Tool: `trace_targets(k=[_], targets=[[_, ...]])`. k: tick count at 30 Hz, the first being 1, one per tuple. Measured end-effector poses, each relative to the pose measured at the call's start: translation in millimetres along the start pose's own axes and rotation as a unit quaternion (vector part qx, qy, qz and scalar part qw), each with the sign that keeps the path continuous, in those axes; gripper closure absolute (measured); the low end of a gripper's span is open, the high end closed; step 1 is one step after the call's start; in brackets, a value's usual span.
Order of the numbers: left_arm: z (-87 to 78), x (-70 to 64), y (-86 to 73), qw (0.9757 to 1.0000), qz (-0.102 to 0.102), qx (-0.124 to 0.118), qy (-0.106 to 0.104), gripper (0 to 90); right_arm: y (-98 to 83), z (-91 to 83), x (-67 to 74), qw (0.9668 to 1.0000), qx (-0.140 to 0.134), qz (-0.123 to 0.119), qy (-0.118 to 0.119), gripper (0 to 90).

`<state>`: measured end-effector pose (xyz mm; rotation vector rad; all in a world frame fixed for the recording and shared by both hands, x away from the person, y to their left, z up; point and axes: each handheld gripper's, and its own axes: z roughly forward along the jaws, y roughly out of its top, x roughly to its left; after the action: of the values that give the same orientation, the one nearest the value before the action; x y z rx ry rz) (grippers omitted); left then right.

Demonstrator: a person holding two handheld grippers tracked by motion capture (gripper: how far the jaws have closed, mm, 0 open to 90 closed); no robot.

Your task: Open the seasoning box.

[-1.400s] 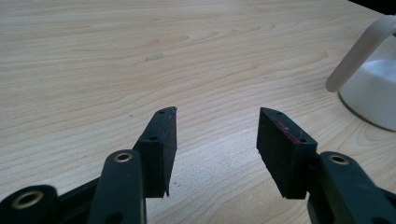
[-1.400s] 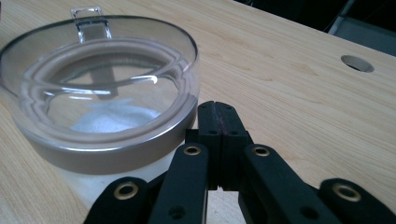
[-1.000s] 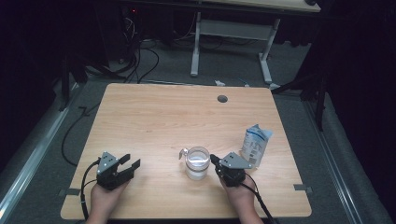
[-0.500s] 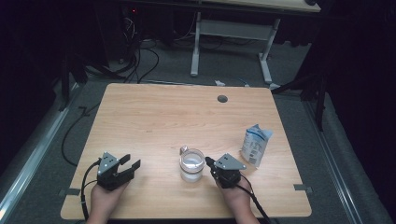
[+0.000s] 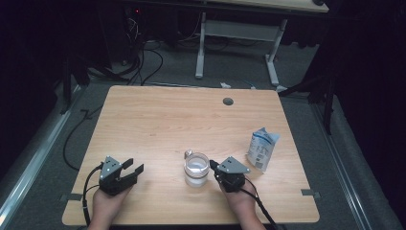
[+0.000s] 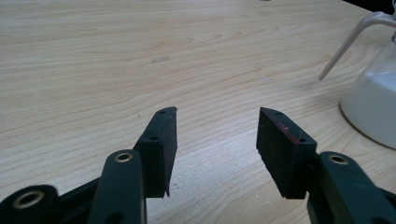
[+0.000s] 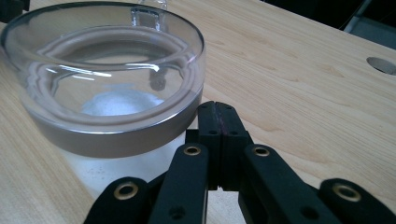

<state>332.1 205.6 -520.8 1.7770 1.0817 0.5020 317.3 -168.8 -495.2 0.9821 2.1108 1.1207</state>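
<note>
Two claws are resting on your desk (image 5: 158, 115): right claw (image 5: 213, 166) closed beside the glass jar (image 5: 197, 169), left claw (image 5: 133, 167) gaping empty.

A wooden table (image 5: 158, 120) carries a glass jar (image 5: 196, 170); a white pouch (image 5: 262, 149) beside.

left gripper (image 5: 131, 171): fingers apart, empty | right gripper (image 5: 213, 165): fingers pressed together, apparently empty

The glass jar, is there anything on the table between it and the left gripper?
Nothing visible. In the high view only bare table lies between the left gripper, jaws open, and the glass jar. The white bag stands on the jar's far side, beyond the right gripper.
</note>
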Motion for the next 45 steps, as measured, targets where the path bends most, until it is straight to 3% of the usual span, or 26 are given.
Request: trace_targets(k=[45], targets=[[2.3,-4.8,1.3,0.9999,0.014,0.001,-0.003,48.5,-5.2,-11.7,36.4,0.999,-0.016,-0.02,0.037,89.8]])
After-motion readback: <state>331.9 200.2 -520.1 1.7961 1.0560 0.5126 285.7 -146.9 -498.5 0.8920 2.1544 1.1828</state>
